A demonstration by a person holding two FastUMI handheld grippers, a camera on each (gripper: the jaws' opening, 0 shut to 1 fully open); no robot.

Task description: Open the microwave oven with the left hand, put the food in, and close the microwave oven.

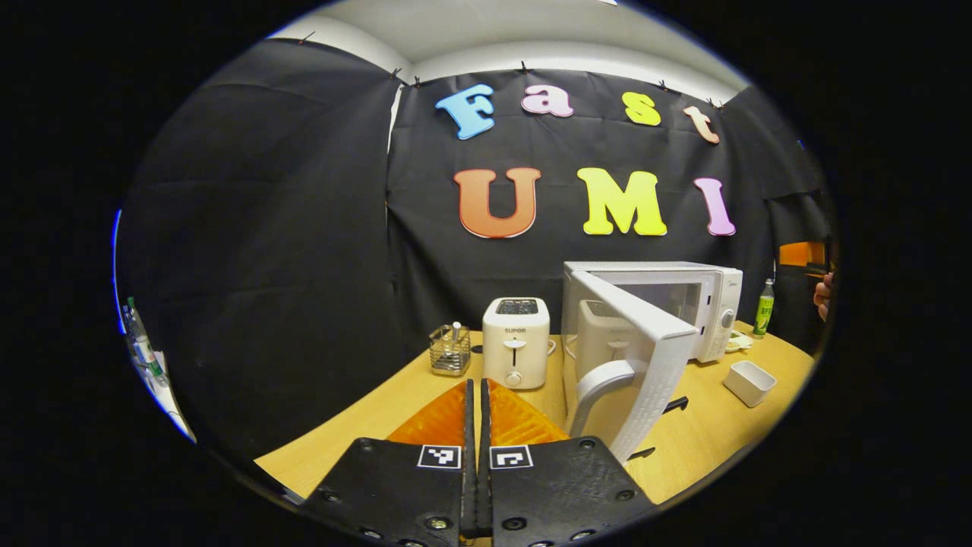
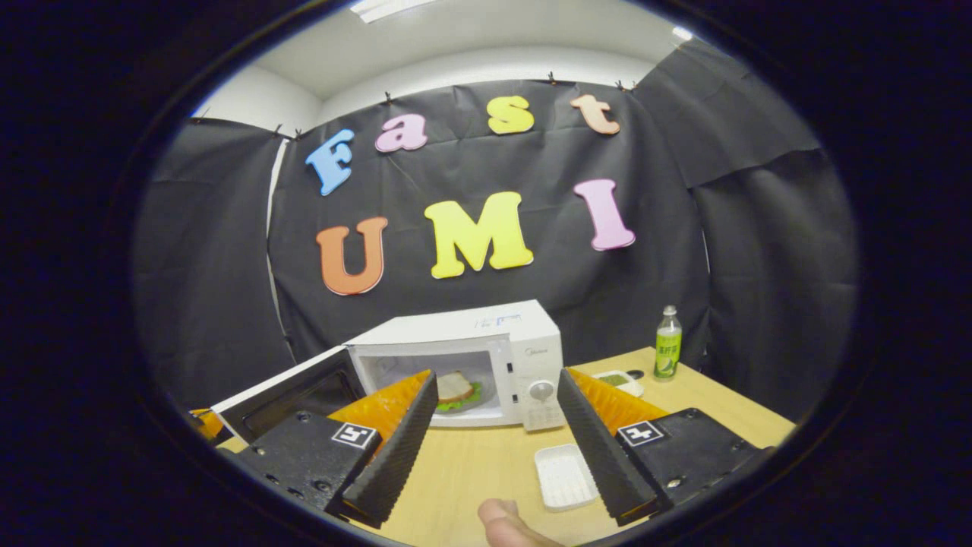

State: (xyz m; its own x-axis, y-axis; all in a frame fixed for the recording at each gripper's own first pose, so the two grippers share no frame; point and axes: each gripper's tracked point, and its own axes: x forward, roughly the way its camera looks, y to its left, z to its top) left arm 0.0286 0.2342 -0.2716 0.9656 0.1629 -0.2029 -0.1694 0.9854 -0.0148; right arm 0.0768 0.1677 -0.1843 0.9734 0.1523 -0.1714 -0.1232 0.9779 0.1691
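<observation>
Sandwich (image 2: 456,389) inside open microwave (image 2: 486,357), half hidden behind right gripper (image 2: 493,437), spread wide and empty. Left gripper (image 1: 477,456) pressed closed on nothing beside door (image 1: 645,357); cavity screened by it.

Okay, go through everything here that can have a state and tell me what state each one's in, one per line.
microwave door: swung open
sandwich: inside the microwave
white tray: empty, on the table
green bottle: upright, capped
left gripper: shut, holding nothing
right gripper: open, holding nothing
</observation>
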